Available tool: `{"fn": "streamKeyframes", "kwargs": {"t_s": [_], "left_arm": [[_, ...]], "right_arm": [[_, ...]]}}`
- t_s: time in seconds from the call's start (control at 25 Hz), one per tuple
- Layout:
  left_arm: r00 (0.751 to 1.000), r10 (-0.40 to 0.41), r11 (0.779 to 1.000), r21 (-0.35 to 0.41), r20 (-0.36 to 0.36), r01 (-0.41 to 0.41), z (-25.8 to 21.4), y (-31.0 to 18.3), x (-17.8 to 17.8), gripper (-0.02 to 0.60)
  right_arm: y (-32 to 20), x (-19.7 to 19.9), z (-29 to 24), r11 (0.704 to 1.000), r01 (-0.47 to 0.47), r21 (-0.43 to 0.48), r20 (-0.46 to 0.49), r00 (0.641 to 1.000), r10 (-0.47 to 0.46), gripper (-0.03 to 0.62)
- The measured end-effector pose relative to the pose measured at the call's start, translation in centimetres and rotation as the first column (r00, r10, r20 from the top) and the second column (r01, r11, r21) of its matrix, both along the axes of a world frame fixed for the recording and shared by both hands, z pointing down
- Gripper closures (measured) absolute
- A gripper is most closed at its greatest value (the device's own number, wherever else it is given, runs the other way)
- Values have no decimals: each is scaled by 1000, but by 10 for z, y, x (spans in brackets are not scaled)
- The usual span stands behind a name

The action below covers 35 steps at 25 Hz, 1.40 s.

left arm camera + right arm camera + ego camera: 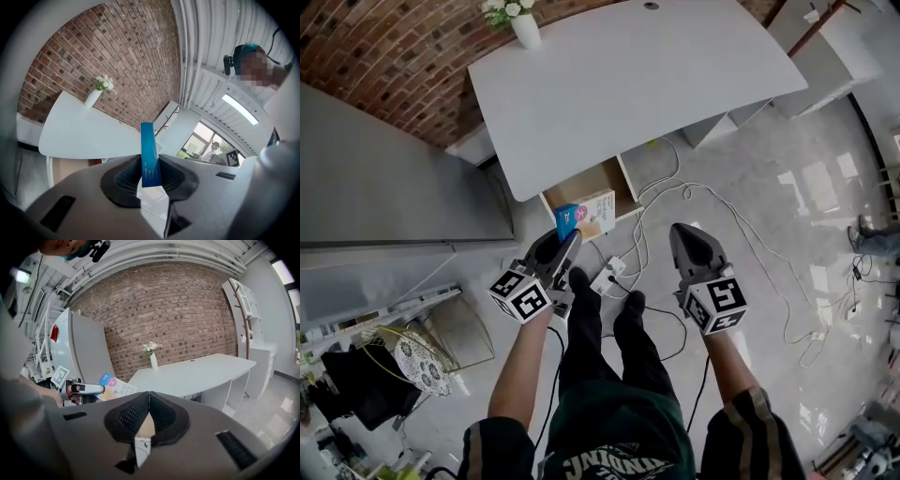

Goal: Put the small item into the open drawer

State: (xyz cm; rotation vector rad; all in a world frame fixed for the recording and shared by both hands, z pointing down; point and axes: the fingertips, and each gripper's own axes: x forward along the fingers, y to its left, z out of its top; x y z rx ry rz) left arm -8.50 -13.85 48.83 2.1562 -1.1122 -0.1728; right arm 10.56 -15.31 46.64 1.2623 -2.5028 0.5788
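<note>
The small item is a flat blue-and-white box (pixel 586 216), and my left gripper (pixel 570 240) is shut on it. In the left gripper view the box (pixel 149 157) stands edge-on between the pads of that gripper (pixel 150 164). From the head view the box hangs over the front of the open wooden drawer (pixel 598 178) under the white desk (pixel 637 84). My right gripper (pixel 686 242) is shut and holds nothing, to the right of the drawer above the floor. The right gripper view has its jaw tips (pixel 149 394) meeting, with the box (pixel 115 386) off to the left.
White cables (pixel 694 202) and a power strip (pixel 607 278) lie on the grey floor in front of the desk. A grey cabinet (pixel 394 187) stands to the left. A vase of flowers (pixel 523 23) stands on the desk's back corner. The person's feet (pixel 605 295) are between the grippers.
</note>
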Motion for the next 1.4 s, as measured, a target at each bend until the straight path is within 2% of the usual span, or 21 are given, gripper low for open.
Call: {"fn": "streamKeyframes", "kwargs": {"t_s": [0.24,0.56,0.76,0.96,1.08,1.4], "left_arm": [[1000,20,999,-32,13,-19,44,-14,-8,489],[999,29,998,-58,44,-26,88,-29,-5,489],[998,38,996,-84,51,-33,123,-35,-1,489],[997,3,994,-107,80,6,165,-49,1,489],[996,-49,991,-124,69,57,182,-53,-5,489],[995,-86,984,-153,53,94,219,-69,-10,489]], "right_arm": [[0,-3,36,999,3,-36,-17,1000,-4,569],[-3,-4,63,998,-25,-62,14,1000,26,569],[-1,-16,83,997,-8,-79,39,999,11,569],[2,-16,114,993,-34,-116,51,998,40,569],[6,-22,133,989,-52,-141,58,996,61,569],[-1,-21,169,984,-70,-164,36,996,77,569]]}}
